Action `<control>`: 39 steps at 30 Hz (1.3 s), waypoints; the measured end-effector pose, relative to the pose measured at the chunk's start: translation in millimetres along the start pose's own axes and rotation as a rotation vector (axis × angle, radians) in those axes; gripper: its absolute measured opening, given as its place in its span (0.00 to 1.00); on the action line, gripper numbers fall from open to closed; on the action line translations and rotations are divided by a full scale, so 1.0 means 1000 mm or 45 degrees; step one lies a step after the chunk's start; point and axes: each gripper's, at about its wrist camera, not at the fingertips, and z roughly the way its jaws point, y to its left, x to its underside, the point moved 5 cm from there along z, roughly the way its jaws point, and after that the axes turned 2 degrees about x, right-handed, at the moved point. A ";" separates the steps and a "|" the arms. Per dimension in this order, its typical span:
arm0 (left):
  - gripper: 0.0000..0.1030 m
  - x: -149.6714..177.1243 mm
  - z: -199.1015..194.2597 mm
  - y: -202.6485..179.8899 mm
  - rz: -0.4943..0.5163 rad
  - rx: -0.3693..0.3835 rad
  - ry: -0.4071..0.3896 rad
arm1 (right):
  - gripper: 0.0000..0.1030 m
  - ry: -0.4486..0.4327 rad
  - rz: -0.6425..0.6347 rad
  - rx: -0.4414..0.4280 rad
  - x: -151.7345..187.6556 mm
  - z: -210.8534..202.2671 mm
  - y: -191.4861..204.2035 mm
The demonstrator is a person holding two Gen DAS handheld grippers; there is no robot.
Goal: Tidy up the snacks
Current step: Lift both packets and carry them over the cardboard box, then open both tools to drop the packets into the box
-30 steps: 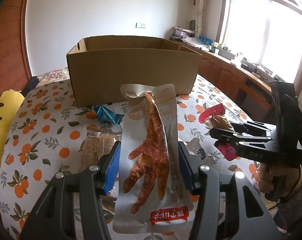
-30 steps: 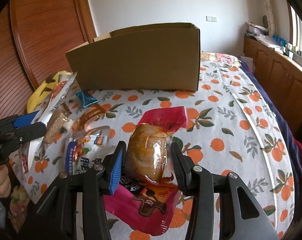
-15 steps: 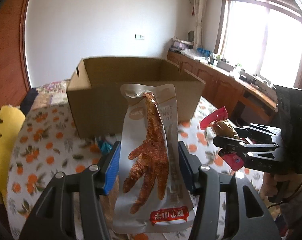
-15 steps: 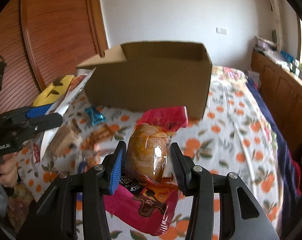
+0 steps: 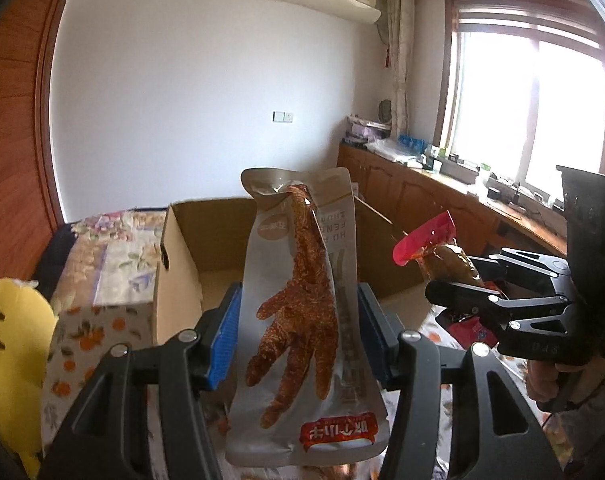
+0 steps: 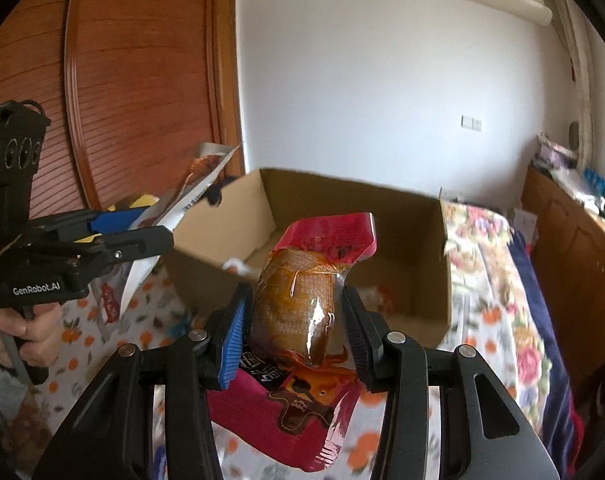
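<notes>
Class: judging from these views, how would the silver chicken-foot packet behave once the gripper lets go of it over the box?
The chicken-foot packet stands unsupported above the left gripper, so it is probably fairly stiff. Its glossy film may slide easily. Flat and thin, it likely lands flat in the cardboard box, without rolling.

Shiny silver plastic on the chicken-foot packet (image 5: 302,320). Glossy red plastic snack bag (image 6: 302,300). Plain brown matt cardboard box (image 6: 402,248). Soft flowery cloth bedsheet (image 6: 490,320).

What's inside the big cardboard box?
The cardboard box looks mostly bare inside. A small white thing lies on its floor near the front wall, and something red and white further right. The snack packs held in front hide the rest.
</notes>
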 end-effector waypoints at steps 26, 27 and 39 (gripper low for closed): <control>0.58 -0.017 0.089 0.043 -0.077 -0.014 0.072 | 0.45 0.092 0.018 0.054 -0.013 0.107 -0.022; 0.58 -0.016 0.089 0.043 -0.072 -0.018 0.076 | 0.45 0.098 0.018 0.056 -0.012 0.108 -0.023; 0.61 -0.008 0.094 0.032 -0.023 -0.023 0.099 | 0.46 0.149 0.036 0.057 -0.010 0.115 -0.029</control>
